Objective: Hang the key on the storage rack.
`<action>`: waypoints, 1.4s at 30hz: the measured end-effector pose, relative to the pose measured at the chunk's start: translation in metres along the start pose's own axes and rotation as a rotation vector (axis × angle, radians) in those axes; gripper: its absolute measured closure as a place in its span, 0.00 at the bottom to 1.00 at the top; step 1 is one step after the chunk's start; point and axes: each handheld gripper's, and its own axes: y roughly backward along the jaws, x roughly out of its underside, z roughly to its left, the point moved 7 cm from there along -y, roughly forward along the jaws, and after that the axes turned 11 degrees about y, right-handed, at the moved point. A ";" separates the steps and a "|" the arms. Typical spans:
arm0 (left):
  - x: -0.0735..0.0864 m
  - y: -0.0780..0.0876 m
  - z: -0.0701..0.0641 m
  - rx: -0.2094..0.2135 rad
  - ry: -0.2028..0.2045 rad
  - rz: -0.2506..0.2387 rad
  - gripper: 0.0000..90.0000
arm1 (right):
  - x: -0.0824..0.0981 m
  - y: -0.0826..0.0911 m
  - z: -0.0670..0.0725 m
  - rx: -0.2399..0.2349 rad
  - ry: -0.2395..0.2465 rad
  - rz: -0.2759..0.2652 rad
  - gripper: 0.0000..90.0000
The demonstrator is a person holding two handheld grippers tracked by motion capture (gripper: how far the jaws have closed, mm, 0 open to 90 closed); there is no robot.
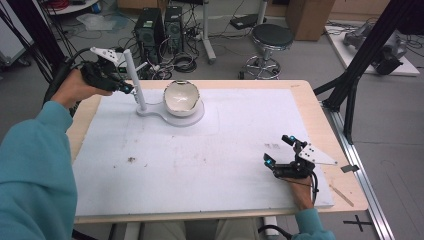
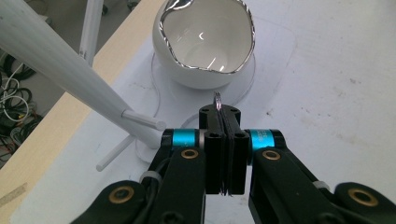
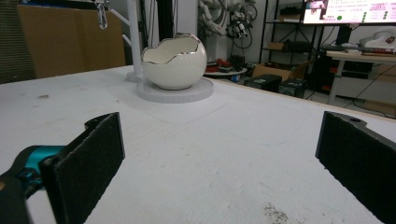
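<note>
A white stand has a slanted pole (image 1: pixel 134 80) with short pegs (image 2: pixel 142 120) and a round base (image 1: pixel 170 116). On that base sits a white egg-shaped bowl (image 1: pixel 181 97) with a silver cracked rim; it also appears in the left gripper view (image 2: pixel 205 42) and the right gripper view (image 3: pixel 173 65). My left gripper (image 1: pixel 129 89) is beside the pole, shut on a thin metal ring (image 2: pixel 217 99) that pokes out above its pads (image 2: pixel 223 112). My right gripper (image 1: pixel 277 149) rests low over the white mat at the front right. Its jaws are wide apart with nothing between them (image 3: pixel 224 149).
A white foam mat (image 1: pixel 200 165) covers most of the wooden table (image 1: pixel 345 190). Beyond the far edge stand a black stool (image 1: pixel 270 40), computer towers (image 1: pixel 150 27) and loose cables. A black frame leg (image 1: pixel 355 80) rises at the right.
</note>
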 end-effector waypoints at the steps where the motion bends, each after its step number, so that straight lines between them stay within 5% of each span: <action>1: 0.001 -0.001 0.002 0.002 0.000 0.005 0.98 | 0.001 0.000 0.000 0.000 -0.001 0.003 0.00; 42: 0.003 -0.015 0.035 -0.004 0.080 -0.027 0.98 | 0.004 0.000 0.001 0.005 -0.005 0.007 0.01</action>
